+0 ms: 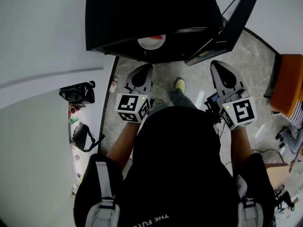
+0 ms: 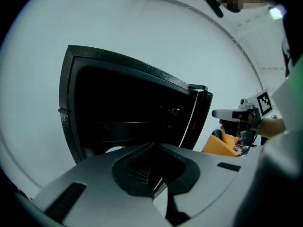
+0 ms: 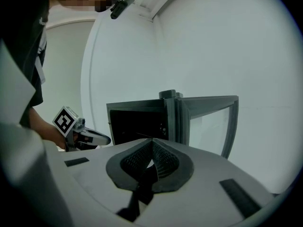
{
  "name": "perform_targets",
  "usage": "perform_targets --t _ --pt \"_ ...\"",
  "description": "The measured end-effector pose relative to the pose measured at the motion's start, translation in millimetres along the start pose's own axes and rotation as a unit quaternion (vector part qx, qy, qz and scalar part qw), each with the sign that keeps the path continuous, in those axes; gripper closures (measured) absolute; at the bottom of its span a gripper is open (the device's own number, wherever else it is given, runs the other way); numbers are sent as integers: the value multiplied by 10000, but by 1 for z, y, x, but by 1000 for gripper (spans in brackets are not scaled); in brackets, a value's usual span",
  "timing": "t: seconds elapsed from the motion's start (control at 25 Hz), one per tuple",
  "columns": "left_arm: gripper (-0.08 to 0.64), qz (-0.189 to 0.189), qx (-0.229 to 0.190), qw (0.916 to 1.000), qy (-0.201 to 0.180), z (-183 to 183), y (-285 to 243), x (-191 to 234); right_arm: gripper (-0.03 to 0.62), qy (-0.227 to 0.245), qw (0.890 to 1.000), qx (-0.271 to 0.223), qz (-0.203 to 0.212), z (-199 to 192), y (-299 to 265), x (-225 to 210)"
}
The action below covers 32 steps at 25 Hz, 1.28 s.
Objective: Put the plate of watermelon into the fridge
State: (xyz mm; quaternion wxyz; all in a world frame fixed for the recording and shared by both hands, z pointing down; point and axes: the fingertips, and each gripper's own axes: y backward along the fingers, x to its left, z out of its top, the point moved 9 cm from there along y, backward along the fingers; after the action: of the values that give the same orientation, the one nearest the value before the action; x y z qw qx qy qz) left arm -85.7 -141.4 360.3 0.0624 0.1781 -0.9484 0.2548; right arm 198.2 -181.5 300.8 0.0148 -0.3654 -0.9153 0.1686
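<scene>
The plate of watermelon (image 1: 151, 42) sits inside the black fridge (image 1: 118, 13), whose door (image 1: 236, 18) stands open on the right. Nearer, the left gripper (image 1: 147, 69) and right gripper (image 1: 217, 65) hover with jaws together, holding nothing.

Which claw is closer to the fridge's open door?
The grey right claw: the open glass door of the small black fridge stands just ahead of it. The grey left claw faces the fridge's dark inside instead.

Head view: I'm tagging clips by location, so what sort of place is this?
Probably a plain indoor workroom or lab, not a home kitchen: a small black fridge stands open against bare white walls, on a speckled stone floor, with an orange chair nearby.
</scene>
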Motion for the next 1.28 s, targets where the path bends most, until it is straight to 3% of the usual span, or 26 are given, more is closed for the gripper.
perform_targets --t 0.28,0.48,0.76,1.0,1.28 --pt "552 -115 -94 9999 -13 -7 26 9 583 101 9999 -77 -111 6 1 24" --pt "552 -220 -233 9995 -27 -11 57 13 583 73 9995 177 -269 6 25 55" --pt "552 -310 -548 9980 -111 -16 109 14 583 -158 9985 -60 -526 2 51 100" --pt "552 -352 -756 9965 -98 -38 160 13 583 -211 9987 -144 -443 -12 70 151" --pt "552 -207 -948 9952 -82 -65 227 16 583 -71 9978 -181 -628 -18 103 209"
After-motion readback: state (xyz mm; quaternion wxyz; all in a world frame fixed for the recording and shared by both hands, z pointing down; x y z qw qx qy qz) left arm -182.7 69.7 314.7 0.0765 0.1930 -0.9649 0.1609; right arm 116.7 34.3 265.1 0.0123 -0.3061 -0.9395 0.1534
